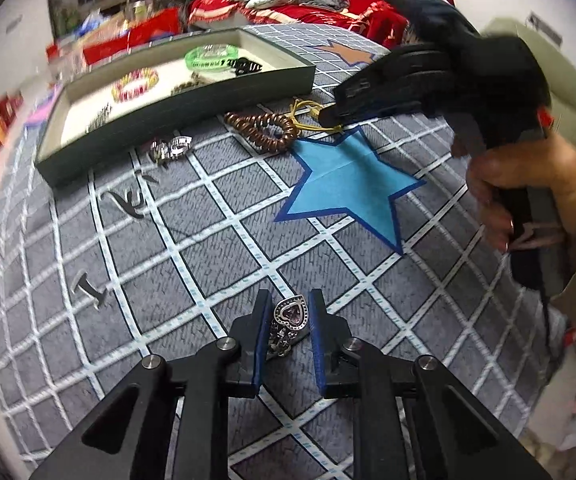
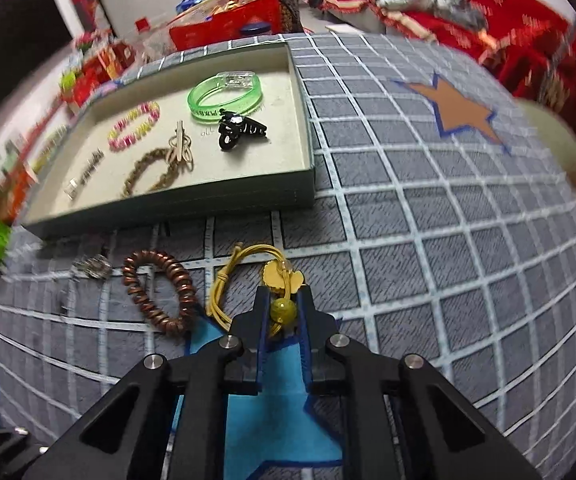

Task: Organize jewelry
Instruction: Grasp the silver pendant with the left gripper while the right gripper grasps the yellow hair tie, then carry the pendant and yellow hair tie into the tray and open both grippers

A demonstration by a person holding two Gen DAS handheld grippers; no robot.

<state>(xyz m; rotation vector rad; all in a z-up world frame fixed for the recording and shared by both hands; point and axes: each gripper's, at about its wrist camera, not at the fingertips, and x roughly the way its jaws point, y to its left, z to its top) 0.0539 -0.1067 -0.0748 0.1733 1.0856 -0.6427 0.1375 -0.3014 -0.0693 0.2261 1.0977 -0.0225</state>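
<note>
A shallow green tray holds a green bangle, a black hair claw, a pink-yellow bracelet and a gold chain. On the mat lie a brown coil hair tie, a silver clip and a yellow cord hair tie. My left gripper stands around a silver heart ring, jaws slightly apart from it. My right gripper is closed on the yellow tie's bead.
The grey grid mat has a blue star and an orange star. Red bedding lies behind the mat. Cluttered boxes stand beyond the tray. The right hand and its gripper body fill the left view's right side.
</note>
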